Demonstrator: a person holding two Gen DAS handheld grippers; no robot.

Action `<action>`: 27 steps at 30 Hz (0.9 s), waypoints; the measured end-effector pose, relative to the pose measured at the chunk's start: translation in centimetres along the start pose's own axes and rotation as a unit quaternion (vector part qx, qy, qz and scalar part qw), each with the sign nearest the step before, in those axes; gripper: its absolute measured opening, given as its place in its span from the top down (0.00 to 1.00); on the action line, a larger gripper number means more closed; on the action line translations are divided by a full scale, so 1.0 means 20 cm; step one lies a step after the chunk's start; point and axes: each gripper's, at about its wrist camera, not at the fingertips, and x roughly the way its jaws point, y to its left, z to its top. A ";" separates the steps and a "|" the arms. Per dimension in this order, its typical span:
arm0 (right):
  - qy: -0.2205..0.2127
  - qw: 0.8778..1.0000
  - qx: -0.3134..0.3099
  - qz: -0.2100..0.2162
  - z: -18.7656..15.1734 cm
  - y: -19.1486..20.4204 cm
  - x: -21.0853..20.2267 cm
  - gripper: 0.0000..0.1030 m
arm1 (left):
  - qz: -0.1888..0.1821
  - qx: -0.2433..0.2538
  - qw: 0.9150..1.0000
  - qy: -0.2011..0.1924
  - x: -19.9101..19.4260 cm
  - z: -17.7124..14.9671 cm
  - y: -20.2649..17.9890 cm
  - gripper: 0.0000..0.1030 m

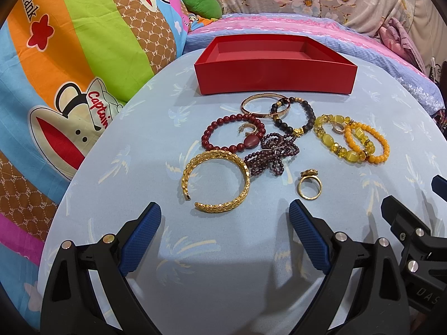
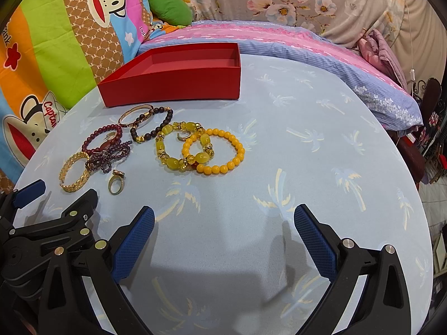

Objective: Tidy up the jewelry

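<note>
Left gripper (image 1: 225, 212) jaws spread wide, nothing between the blue pads, hovering over the pale blue palm-print cloth (image 2: 307, 167). Right gripper (image 2: 223, 217) same — wide open, empty, just beside the left one.

Just ahead of the left gripper: gold cuff bangle (image 1: 216, 180), open side facing the gripper, and a gold ring (image 1: 309, 187) standing on edge, apart from the rest. Behind the cuff a tangle of dark purple beads (image 1: 272, 152) touches it and overlaps the dark red bead bracelet (image 1: 233, 135), which has a small gold hoop (image 1: 247, 130) lying inside it. Further back, thin rose-gold bangle (image 1: 264, 105) crossed with a black bead bracelet (image 1: 293, 117). To the right, yellow stone bracelet (image 2: 181, 146) overlapping the orange bead bracelet (image 2: 213, 150).

Red box (image 1: 275, 64) at the far edge of the cloth — open top, nothing visible inside, all jewelry outside it.
</note>
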 end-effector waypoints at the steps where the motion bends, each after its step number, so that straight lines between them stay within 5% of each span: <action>1: 0.000 1.000 0.000 0.000 0.00 0.00 0.00 0.06 | 0.001 0.000 1.000 0.000 0.00 0.00 0.00 0.14; 27: 0.005 1.000 0.001 0.007 0.00 -0.01 0.01 0.06 | 0.005 0.000 1.000 0.003 0.00 0.00 0.01 0.14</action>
